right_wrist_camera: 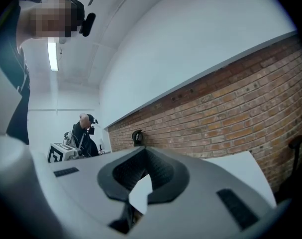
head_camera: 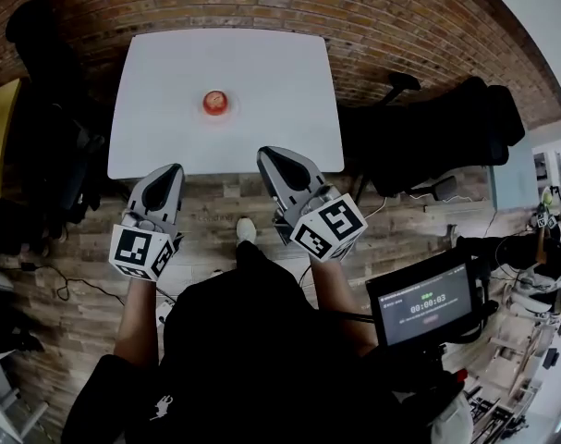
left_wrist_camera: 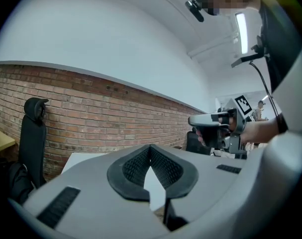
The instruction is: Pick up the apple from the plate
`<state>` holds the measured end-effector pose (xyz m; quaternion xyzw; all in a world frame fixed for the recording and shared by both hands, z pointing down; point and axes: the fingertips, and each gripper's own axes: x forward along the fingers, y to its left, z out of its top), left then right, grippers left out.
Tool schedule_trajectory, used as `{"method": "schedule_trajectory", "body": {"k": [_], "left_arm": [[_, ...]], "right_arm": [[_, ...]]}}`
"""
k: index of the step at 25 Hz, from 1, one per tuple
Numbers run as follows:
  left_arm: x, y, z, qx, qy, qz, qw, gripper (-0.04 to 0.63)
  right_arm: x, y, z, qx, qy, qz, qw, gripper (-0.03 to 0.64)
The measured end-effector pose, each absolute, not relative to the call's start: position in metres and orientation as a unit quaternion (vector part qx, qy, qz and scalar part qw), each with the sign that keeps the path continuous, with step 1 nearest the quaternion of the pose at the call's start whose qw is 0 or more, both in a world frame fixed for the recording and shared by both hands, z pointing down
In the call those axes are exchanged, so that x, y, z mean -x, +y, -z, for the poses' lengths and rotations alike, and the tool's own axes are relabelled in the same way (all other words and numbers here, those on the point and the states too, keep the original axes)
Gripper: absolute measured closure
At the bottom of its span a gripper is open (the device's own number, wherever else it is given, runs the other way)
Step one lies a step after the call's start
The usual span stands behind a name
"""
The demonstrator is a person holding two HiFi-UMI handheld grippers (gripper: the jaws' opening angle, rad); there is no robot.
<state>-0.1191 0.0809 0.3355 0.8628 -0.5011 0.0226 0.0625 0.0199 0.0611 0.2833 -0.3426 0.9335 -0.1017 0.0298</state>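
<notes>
Apple (head_camera: 215,101): small, round and red; sits on the plate, too small to show stem or markings.
Plate (head_camera: 215,113): small, reddish-orange, only a narrow rim showing round the apple; lies flat.
Place: on the white tabletop (head_camera: 280,81), left of its middle, clear of every edge.

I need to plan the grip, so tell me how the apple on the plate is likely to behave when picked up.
The apple looks round, so it probably rolls or slips if pinched off-centre. It seems small and rigid, so it is likely fairly light and should not deform. Its plate looks small too and may slide on the white table if nudged.
</notes>
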Motion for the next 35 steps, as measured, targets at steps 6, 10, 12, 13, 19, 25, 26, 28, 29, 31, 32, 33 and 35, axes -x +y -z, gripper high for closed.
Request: {"method": "schedule_trajectory", "body": {"k": [6,10,12,13,19,25,26,28,29,31,32,33,35], "left_arm": [[0.105,0.051,-0.338,-0.858,-0.507,-0.035,0.074,0.591],[0.1,0.037,-0.333,-0.857,-0.508,-0.041,0.069,0.591],[0.092,0.023,-0.334,-0.857,-0.51,-0.042,0.068,0.591],[0.088,0.015,-0.334,-0.857,-0.51,-0.04,0.068,0.591],[0.069,-0.019,-0.329,-0.859,-0.507,-0.022,0.061,0.591],[0.065,-0.023,-0.339,-0.852,-0.518,-0.024,0.066,0.591],[0.065,-0.024,-0.34,-0.852,-0.52,-0.025,0.066,0.591],[0.063,-0.028,-0.342,-0.849,-0.523,-0.026,0.069,0.591],[0.062,-0.031,-0.343,-0.849,-0.523,-0.026,0.071,0.591],[0.061,-0.033,-0.344,-0.849,-0.522,-0.026,0.076,0.591],[0.06,-0.034,-0.345,-0.85,-0.521,-0.025,0.078,0.591],[0.059,-0.034,-0.346,-0.85,-0.52,-0.025,0.081,0.591],[0.056,-0.036,-0.349,-0.85,-0.52,-0.026,0.084,0.591]], "right_arm": [[-0.03,0.026,-0.287,0.324,0.939,0.11,0.03,0.615],[-0.031,0.007,-0.286,0.316,0.942,0.109,0.031,0.615],[-0.036,-0.008,-0.288,0.311,0.944,0.109,0.031,0.615],[-0.038,-0.015,-0.289,0.31,0.944,0.109,0.03,0.615],[-0.054,-0.049,-0.294,0.302,0.946,0.116,0.029,0.615],[-0.056,-0.059,-0.3,0.288,0.951,0.113,0.02,0.615],[-0.057,-0.061,-0.301,0.287,0.951,0.114,0.019,0.615],[-0.058,-0.067,-0.303,0.285,0.952,0.115,0.018,0.615],[-0.059,-0.069,-0.304,0.283,0.952,0.116,0.017,0.615],[-0.06,-0.072,-0.305,0.282,0.952,0.117,0.017,0.615],[-0.06,-0.072,-0.305,0.281,0.953,0.116,0.016,0.615],[-0.061,-0.073,-0.305,0.279,0.953,0.116,0.015,0.615],[-0.064,-0.074,-0.308,0.277,0.953,0.118,0.015,0.615]]}}
